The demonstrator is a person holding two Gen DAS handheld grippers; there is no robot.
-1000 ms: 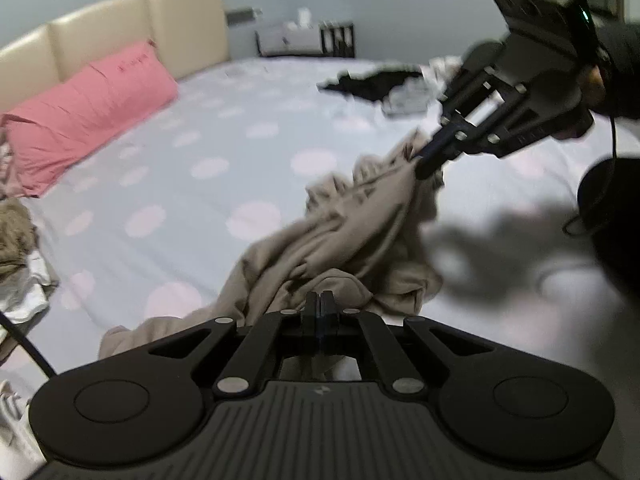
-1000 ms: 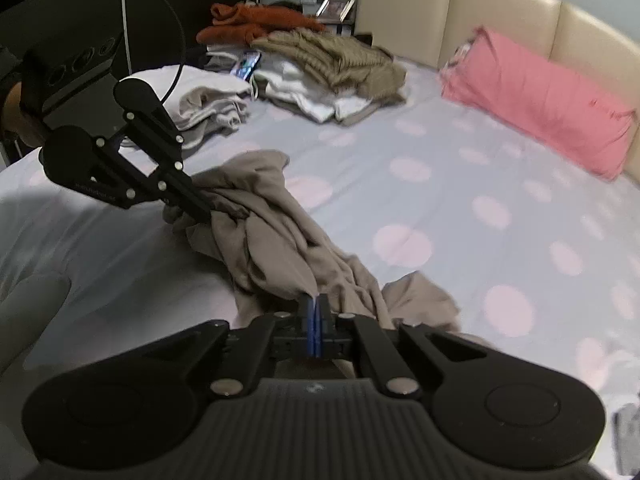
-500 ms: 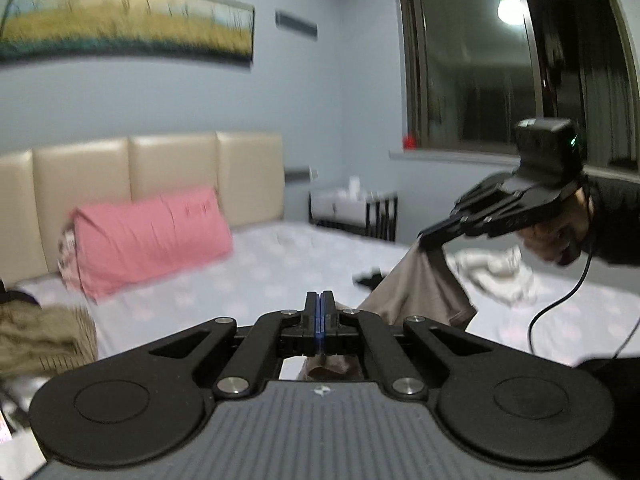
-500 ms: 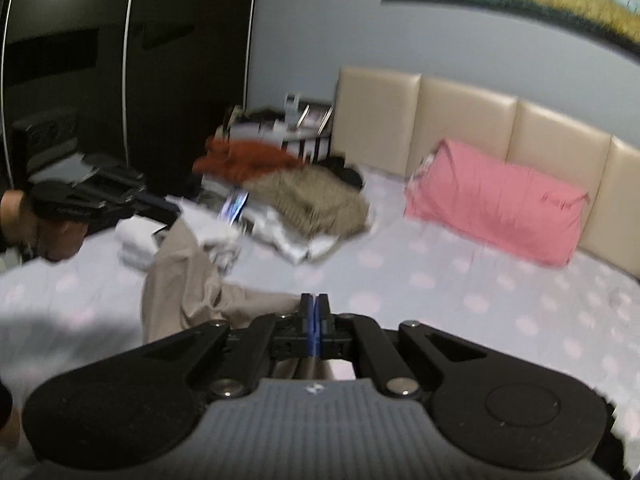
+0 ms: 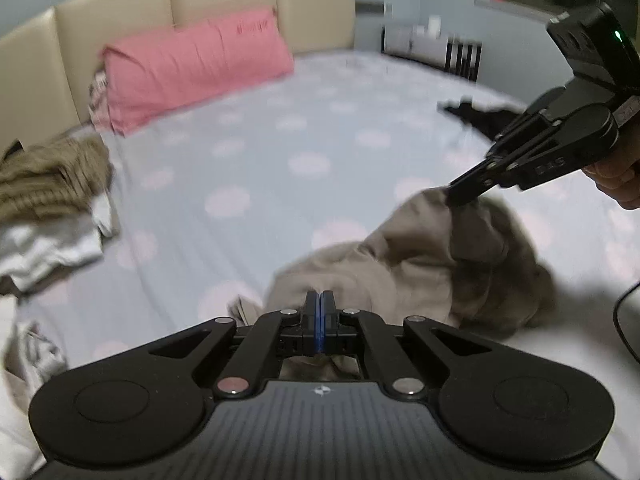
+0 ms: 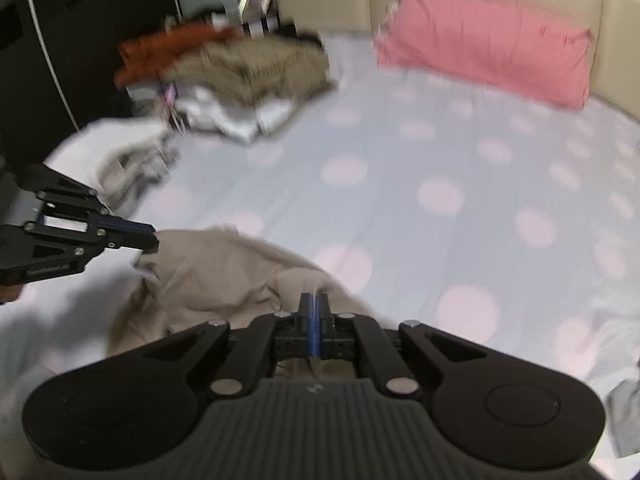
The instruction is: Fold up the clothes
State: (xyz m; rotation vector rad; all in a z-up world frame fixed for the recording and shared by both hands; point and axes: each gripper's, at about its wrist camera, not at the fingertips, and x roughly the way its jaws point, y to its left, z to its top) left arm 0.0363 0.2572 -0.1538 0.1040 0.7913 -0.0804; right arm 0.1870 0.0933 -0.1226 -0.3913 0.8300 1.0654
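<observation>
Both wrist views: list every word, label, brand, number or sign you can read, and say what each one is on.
No text reads with certainty.
Pink pillow: dark red marks near its top edge, too blurred to read.
Right gripper: raised characters on its side arm, too blurred to read.
Left gripper: faint embossed lettering on its lower arm, too small to read.
Both gripper bodies: a small white emblem, a symbol and no word.

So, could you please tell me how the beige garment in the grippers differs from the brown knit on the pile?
The beige garment is smooth, thin cloth; the brown knit looks thick and ribbed. The beige garment is pinched by both grippers mid-bed; the brown knit lies loose atop white clothes near the headboard. Both are crumpled, unfolded.
</observation>
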